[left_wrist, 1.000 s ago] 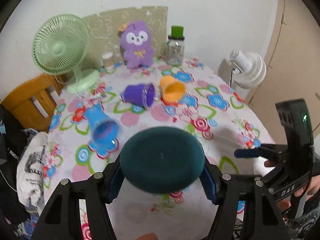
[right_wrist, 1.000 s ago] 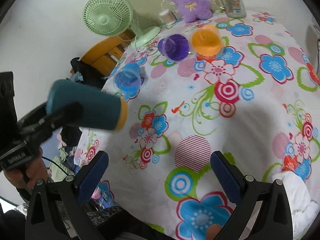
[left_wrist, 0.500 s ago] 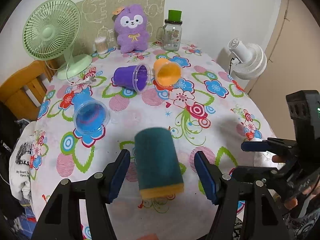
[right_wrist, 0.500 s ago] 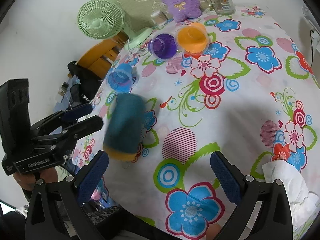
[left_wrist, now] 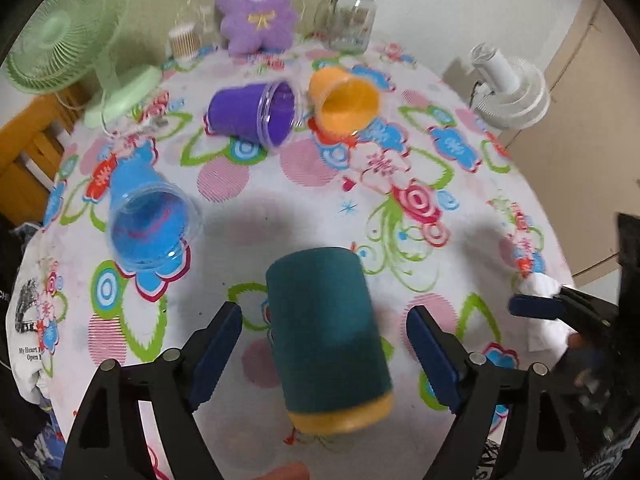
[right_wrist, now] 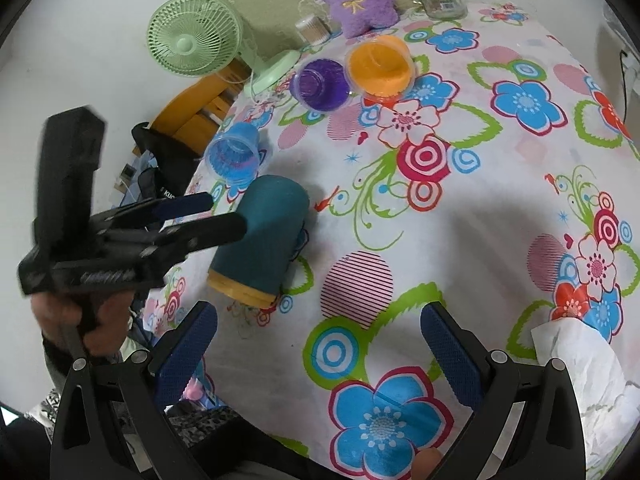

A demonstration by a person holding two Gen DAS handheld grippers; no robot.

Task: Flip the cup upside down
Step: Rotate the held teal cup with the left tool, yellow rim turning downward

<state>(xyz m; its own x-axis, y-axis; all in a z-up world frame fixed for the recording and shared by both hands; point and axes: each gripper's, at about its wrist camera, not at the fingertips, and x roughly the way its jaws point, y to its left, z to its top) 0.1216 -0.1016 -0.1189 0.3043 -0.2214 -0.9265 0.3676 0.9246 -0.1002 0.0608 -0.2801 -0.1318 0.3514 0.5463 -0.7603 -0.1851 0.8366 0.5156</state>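
Note:
A dark teal cup with a yellow rim stands upside down, rim on the flowered tablecloth, near the table's front. It also shows in the right wrist view. My left gripper is open, its blue pads either side of the cup and apart from it. In the right wrist view the left gripper sits by the cup's side. My right gripper is open and empty over the near table edge.
A blue cup, a purple cup and an orange cup lie on their sides further back. A green fan, a purple plush, a glass jar and a white fan stand around the back.
The teal cup was held in my left gripper with its base toward the camera. It was turned rim-down and let go on the table; the left gripper opened and drew closer.

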